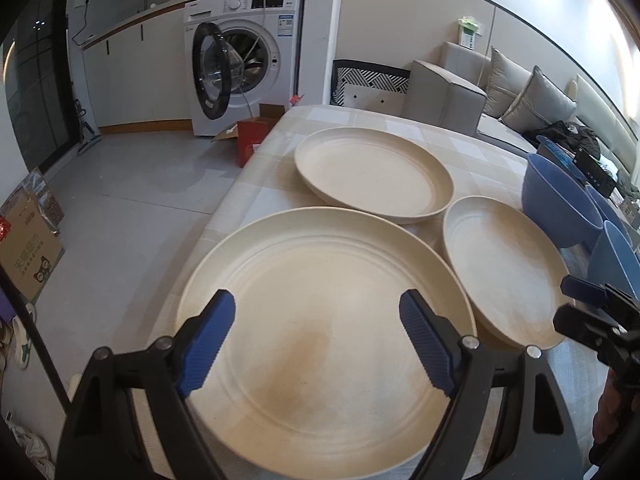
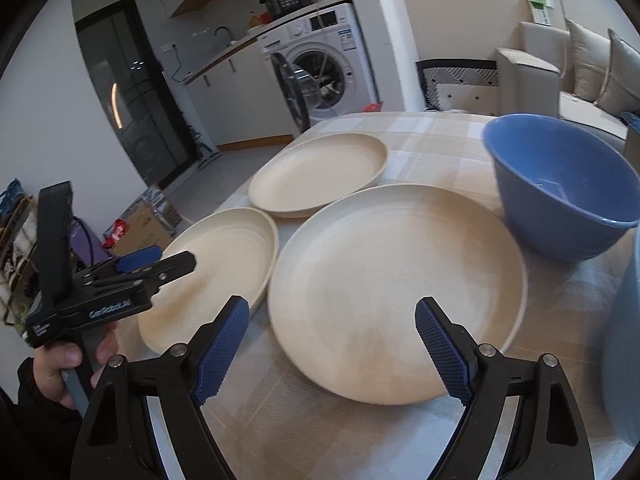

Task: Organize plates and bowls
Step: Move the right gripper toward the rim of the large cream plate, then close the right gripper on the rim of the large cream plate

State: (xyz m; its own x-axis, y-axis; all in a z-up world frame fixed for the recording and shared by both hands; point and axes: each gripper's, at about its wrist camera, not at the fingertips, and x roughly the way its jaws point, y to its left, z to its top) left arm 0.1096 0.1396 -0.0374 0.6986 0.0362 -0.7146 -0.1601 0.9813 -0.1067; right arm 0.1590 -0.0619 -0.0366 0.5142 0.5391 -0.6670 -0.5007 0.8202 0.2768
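- the left gripper [image 1: 316,340], black with ribbed blue pads, fills the bottom of the left wrist view; its fingers stand wide apart with nothing between them, hovering over the nearest round cream plate [image 1: 320,264].
- that near cream plate lies flat on the table covered in a beige checked cloth [image 1: 472,148], in the lower centre of the left wrist view.
- a second round cream plate [image 1: 372,172] sits further back, in the middle of the frame, its near rim just beside the near plate's far rim.
- a third round cream plate [image 1: 504,264] lies at centre right, just beside the other two.
- deep blue plastic bowls [image 1: 560,204] stand at the right edge of the left wrist view, just beyond the third plate.
- the right gripper [image 2: 332,344], of the same black and blue build, spans the bottom of the right wrist view; its fingers are also spread wide and empty, above the near edge of the third plate.
- in the right wrist view one blue bowl stands upright at upper right, and the left gripper with the hand [image 2: 76,364] holding it shows at lower left.
- a white front-loading washing machine [image 1: 248,60] with its door open stands at upper centre of the left wrist view.
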